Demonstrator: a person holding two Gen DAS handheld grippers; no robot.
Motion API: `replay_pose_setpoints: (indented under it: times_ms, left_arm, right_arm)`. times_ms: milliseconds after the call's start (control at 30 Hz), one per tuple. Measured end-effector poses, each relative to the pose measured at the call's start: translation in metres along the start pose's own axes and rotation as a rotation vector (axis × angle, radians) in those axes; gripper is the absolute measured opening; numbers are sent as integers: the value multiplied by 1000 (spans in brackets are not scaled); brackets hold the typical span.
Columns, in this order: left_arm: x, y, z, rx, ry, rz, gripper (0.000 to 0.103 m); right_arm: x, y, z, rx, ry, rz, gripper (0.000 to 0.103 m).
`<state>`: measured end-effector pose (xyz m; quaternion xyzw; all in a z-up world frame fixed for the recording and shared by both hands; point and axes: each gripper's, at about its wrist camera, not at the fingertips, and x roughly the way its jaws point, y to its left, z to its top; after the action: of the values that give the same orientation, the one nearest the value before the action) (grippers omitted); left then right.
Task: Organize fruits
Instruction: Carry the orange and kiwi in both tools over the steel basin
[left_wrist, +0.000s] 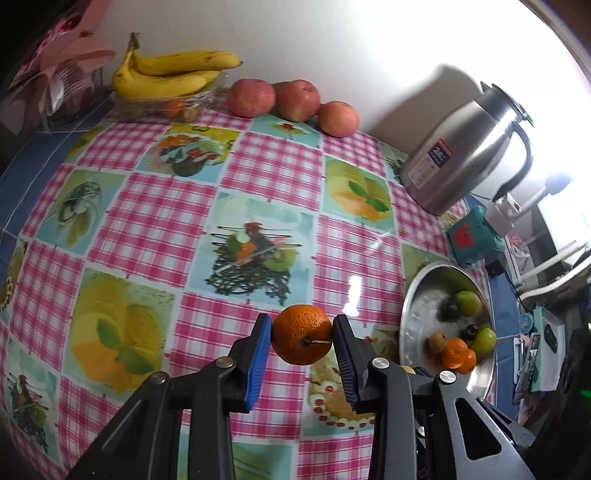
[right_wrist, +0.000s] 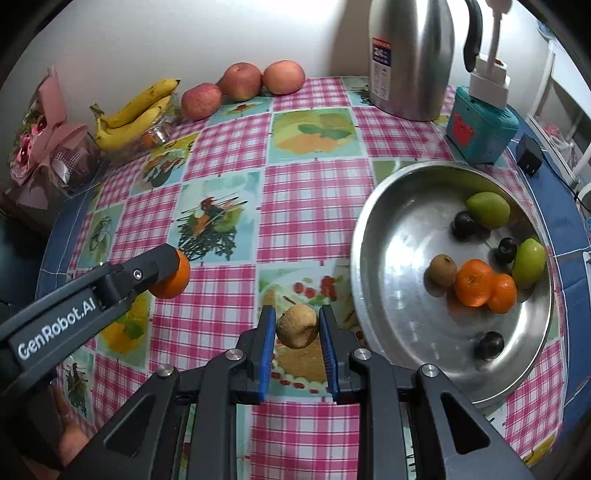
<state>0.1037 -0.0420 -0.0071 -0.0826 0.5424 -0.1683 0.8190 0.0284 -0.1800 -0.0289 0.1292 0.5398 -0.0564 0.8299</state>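
Eight small fruits lie in the steel bowl (right_wrist: 373, 236).

A steel kettle (right_wrist: 410, 59) stands near a teal box (right_wrist: 480, 129) on the checked tablecloth (right_wrist: 306, 206).

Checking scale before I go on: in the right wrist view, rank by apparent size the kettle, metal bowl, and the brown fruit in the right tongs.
1. Metal bowl
2. Kettle, partly cropped
3. Brown fruit, smallest despite being nearest the camera
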Motion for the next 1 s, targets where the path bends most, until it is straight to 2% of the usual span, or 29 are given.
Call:
replay_pose_setpoints:
  times_ms: [300, 767, 1000]
  left_arm:
    - [5, -29, -6, 47, 15, -32, 37]
    - [15, -80, -17, 141, 38, -103, 36]
    - [18, -107, -25, 219, 30, -119, 37]
  right_arm:
    - [-6, -34, 5, 61, -9, -11, 25]
    - [-25, -119, 8, 266, -43, -44, 25]
    - [-43, -138, 9, 314, -86, -55, 25]
